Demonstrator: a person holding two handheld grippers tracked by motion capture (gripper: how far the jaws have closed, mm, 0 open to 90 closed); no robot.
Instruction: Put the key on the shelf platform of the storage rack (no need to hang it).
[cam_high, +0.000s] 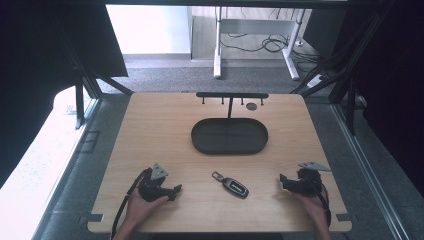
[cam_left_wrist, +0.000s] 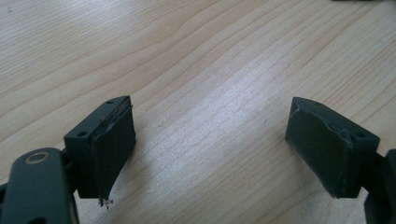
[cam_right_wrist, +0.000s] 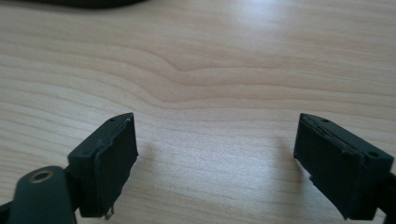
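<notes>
A black car key fob (cam_high: 233, 184) with a metal ring lies on the wooden table (cam_high: 165, 130) near the front, between the two hands. My left gripper (cam_high: 176, 190) rests low at the front left, pointing right toward the fob. Its jaws stand wide apart over bare wood (cam_left_wrist: 210, 135). My right gripper (cam_high: 283, 181) rests at the front right, pointing left. It is open too, with nothing between its pads (cam_right_wrist: 112, 163). A black oval tray (cam_high: 229, 148) sits mid-table. Behind the tray rises a black hook rack (cam_high: 231, 95).
A small dark disc (cam_high: 251, 106) lies near the rack at the table's back edge. Black frame struts (cam_high: 80, 100) stand at both back corners. The tray's dark rim (cam_right_wrist: 88, 3) shows at the top edge of the right gripper view.
</notes>
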